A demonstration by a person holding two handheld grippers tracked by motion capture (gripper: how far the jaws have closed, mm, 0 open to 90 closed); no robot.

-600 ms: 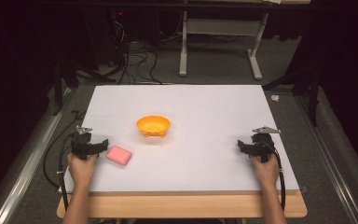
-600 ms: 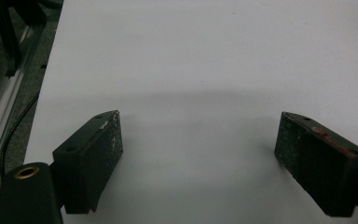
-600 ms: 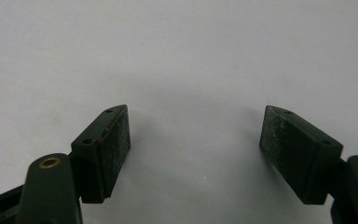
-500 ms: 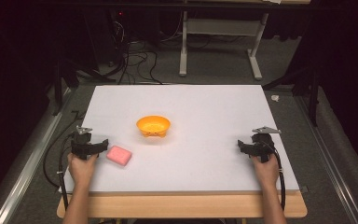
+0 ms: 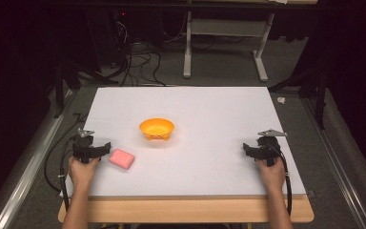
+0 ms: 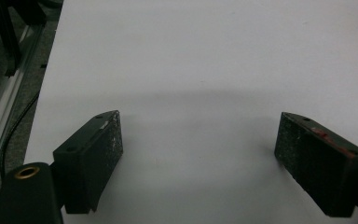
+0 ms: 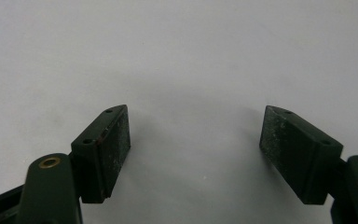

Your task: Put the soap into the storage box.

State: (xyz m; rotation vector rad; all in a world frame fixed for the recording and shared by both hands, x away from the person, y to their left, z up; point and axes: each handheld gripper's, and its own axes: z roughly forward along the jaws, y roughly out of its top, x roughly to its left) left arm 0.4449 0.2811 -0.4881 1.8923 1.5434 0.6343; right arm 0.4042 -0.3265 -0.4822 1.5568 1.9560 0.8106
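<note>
The left gripper (image 5: 106, 147), jaws wide apart over bare counter (image 5: 209, 109), has the pink block (image 5: 122, 159) just beside its jaws, its long axis slanted, with the orange bowl (image 5: 157, 129) farther ahead, while the right gripper (image 5: 246, 149), jaws equally apart and empty, lies well apart from both.

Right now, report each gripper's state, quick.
Left gripper: open, holding nothing, beside the pink block.
Right gripper: open, holding nothing.
</note>
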